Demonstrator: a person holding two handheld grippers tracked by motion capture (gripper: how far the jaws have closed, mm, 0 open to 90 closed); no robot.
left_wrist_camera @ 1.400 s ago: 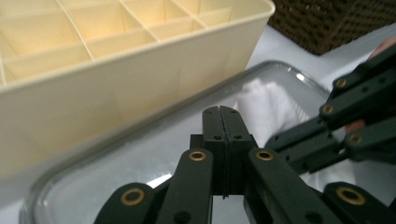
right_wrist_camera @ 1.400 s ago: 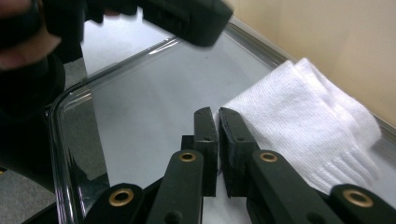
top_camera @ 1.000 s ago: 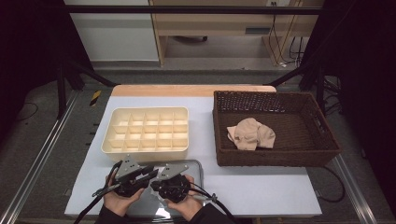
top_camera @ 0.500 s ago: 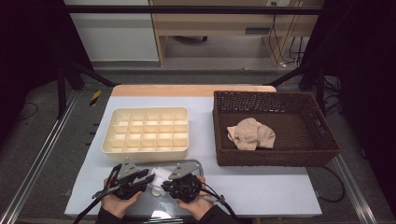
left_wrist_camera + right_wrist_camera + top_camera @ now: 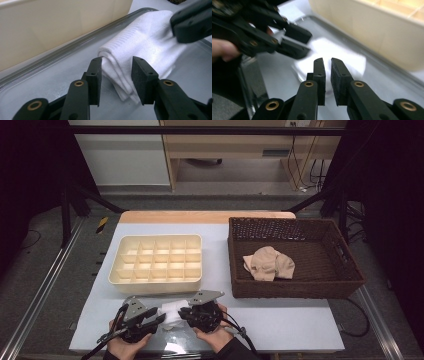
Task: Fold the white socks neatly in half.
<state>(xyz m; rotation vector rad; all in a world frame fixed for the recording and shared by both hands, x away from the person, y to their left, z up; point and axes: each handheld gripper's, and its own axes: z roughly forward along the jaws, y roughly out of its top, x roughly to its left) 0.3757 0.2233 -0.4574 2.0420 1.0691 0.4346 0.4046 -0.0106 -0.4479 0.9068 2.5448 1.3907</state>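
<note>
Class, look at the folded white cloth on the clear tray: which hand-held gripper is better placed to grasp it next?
Probably the left hand-held gripper: its jaws straddle the folded white cloth's corner, having just been opening. The right hand-held gripper is nearly closed.

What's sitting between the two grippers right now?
A folded white cloth lies between the left gripper and right gripper on the clear tray, seen in the high view.

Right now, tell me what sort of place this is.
Probably a lab or workshop set up for recording handling tasks. A white table sits inside a black metal frame, with loose cables on the floor behind, and a divided tray and wicker basket laid out as props.
</note>
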